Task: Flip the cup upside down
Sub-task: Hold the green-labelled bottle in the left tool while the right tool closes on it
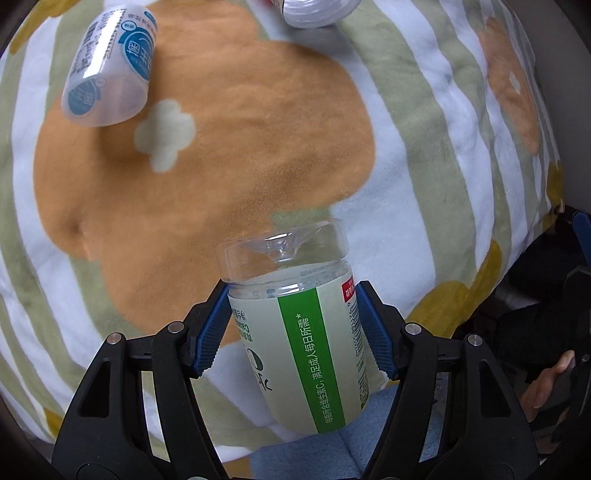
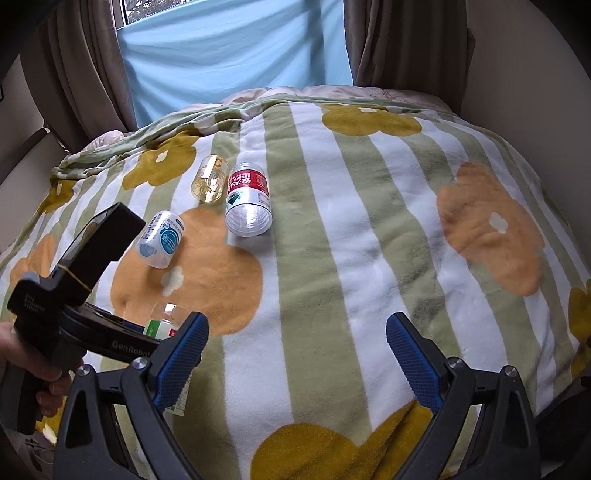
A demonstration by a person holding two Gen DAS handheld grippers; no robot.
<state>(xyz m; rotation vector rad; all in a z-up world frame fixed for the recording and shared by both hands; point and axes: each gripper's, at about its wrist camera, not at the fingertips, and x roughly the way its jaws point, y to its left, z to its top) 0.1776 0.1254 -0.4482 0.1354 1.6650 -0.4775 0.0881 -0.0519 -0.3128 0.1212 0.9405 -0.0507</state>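
Observation:
My left gripper (image 1: 293, 325) is shut on a clear plastic cup with a green and white label (image 1: 303, 332), cut from a bottle. Its closed base points away from the camera, above the blanket. In the right wrist view the same cup (image 2: 162, 321) shows partly behind the left gripper's body (image 2: 74, 295) at the lower left. My right gripper (image 2: 297, 350) is open and empty above the striped blanket (image 2: 332, 240).
Three more bottle cups lie on their sides on the bed: a blue-labelled one (image 2: 160, 240) (image 1: 110, 66), a red-labelled one (image 2: 248, 201) (image 1: 317, 11) and a yellowish one (image 2: 209, 179). Curtains and a blue sheet hang behind the bed.

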